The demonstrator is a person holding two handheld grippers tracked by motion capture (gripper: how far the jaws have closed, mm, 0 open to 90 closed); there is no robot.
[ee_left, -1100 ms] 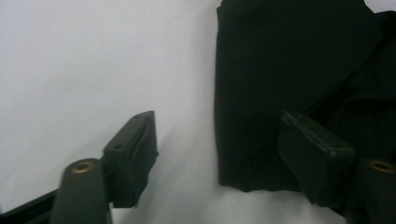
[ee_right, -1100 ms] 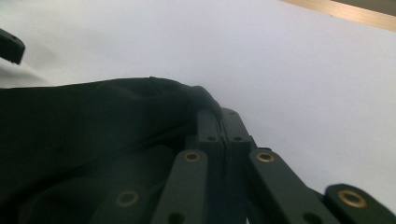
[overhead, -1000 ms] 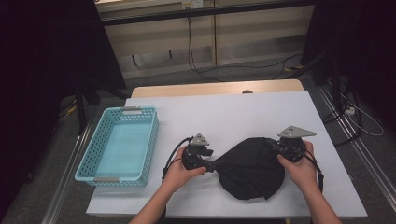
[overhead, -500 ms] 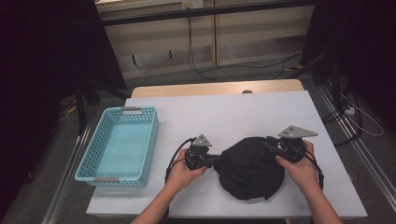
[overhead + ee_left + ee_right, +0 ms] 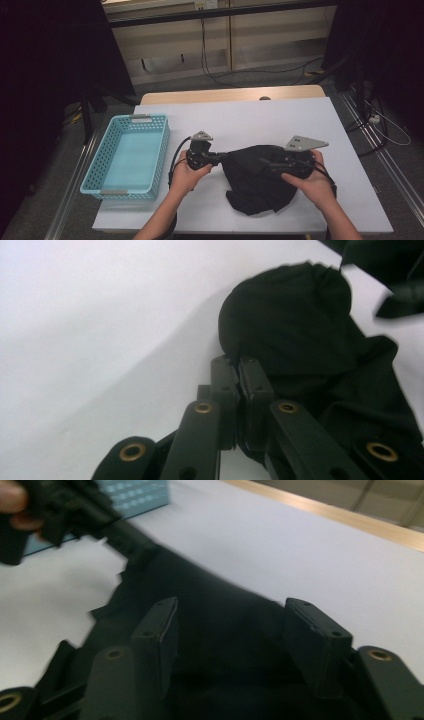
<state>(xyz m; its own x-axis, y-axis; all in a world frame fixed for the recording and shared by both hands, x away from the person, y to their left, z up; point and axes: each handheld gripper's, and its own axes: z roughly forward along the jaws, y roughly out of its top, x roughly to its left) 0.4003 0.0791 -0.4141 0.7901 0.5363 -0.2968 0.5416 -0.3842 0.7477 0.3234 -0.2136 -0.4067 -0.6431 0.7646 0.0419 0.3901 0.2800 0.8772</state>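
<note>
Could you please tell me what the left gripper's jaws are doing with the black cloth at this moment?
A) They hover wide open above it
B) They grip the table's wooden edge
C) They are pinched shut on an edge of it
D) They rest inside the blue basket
C: in the left gripper view the left gripper has its jaws pressed together on an edge of the black cloth.

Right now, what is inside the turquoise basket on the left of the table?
Nothing shows inside the turquoise basket: its pale floor lies bare in the high view. The strip of floor behind its near wall is hidden.
</note>
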